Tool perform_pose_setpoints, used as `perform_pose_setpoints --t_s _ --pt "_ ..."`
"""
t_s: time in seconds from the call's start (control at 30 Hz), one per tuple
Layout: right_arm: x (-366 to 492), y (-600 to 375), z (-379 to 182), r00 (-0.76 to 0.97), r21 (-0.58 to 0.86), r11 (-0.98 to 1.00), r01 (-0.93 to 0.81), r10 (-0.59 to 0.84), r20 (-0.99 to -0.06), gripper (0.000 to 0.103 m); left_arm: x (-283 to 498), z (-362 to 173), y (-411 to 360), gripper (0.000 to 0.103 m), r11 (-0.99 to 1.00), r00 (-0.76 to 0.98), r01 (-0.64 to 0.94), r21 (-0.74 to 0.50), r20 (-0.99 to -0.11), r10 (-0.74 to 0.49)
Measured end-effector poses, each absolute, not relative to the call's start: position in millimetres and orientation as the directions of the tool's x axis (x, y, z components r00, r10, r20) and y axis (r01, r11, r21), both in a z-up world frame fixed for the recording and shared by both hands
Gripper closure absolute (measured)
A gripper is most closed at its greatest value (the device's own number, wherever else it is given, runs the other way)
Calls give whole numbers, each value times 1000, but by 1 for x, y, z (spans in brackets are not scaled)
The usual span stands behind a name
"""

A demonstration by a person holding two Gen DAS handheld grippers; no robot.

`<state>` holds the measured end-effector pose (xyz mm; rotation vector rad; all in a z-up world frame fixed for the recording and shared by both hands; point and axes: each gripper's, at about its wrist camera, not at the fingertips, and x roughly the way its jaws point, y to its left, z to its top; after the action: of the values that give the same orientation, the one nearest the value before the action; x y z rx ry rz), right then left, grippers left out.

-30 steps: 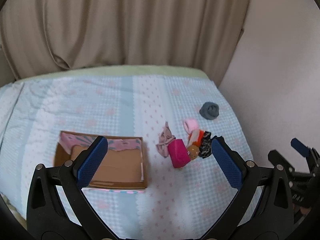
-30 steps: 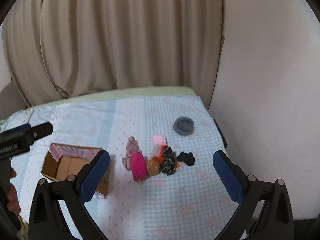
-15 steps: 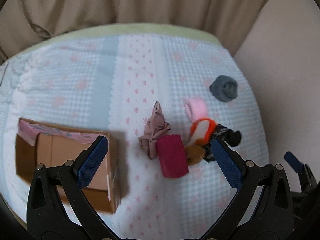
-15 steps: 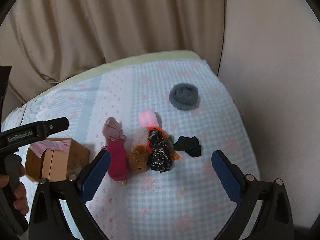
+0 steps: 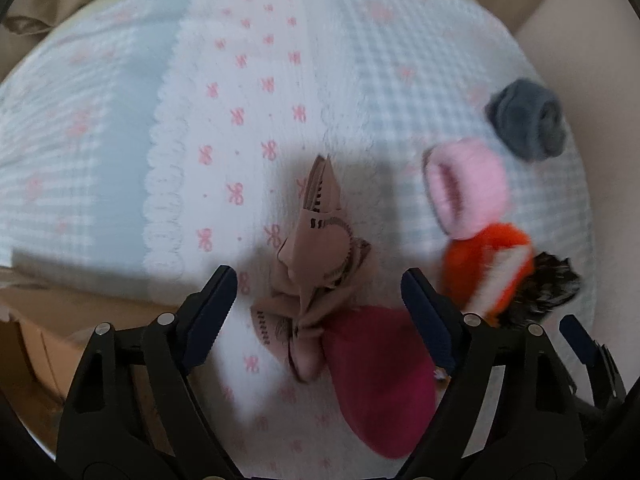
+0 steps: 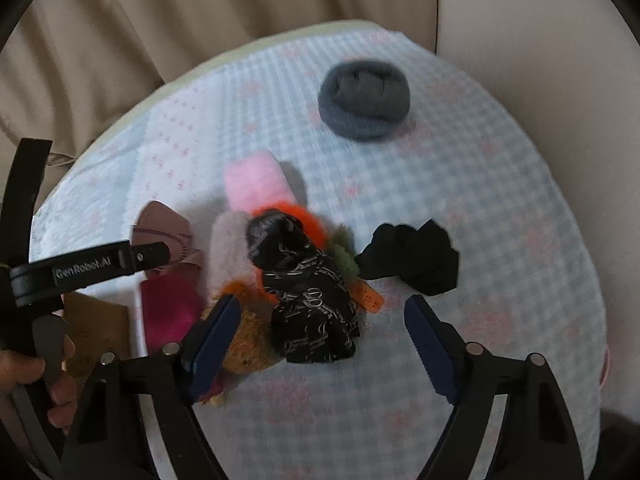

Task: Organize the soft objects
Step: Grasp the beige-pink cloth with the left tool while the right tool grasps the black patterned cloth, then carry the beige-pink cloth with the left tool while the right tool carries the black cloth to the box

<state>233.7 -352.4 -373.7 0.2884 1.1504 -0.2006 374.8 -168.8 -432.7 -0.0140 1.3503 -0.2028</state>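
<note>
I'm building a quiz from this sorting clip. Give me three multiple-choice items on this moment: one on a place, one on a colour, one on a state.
1. Where does the grey rolled sock lie?
A. alone, past the pile, toward the curtain
B. inside the cardboard box
C. between the right gripper's fingers

2. What colour is the soft item touching the beige patterned cloth at its near end?
A. green
B. magenta
C. white

3. How does the left gripper stand?
A. shut on the pink sock
B. shut on nothing
C. open, fingers either side of the beige cloth

Answers:
1 A: the right wrist view shows it apart from the pile, on the bedspread.
2 B: the magenta item lies against the cloth.
3 C: a wide gap separates the blue pads, nothing clamped.
</note>
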Motion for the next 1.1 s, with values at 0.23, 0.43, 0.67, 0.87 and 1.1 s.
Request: perform_pose_setpoints --t_s 0.23,0.43,0.67,0.87,1.1 --pt "242 -352 -400 365 136 940 312 13 -931 44 388 -465 -168 63 978 148 138 -155 -973 -175" --pt "243 -350 -402 356 146 934 325 22 -934 67 387 -469 -168 85 973 123 151 -176 -973 -195" --pt "242 -349 -388 375 139 937 319 10 -927 69 380 -448 -160 87 974 178 150 -171 -964 -197" --pt "237 -351 -363 417 140 935 326 -9 -909 70 377 -417 -157 87 972 232 147 -182 -949 -213" --pt "224 -349 -314 481 144 938 315 -27 -876 70 357 -359 -150 87 968 309 147 -202 -920 -239"
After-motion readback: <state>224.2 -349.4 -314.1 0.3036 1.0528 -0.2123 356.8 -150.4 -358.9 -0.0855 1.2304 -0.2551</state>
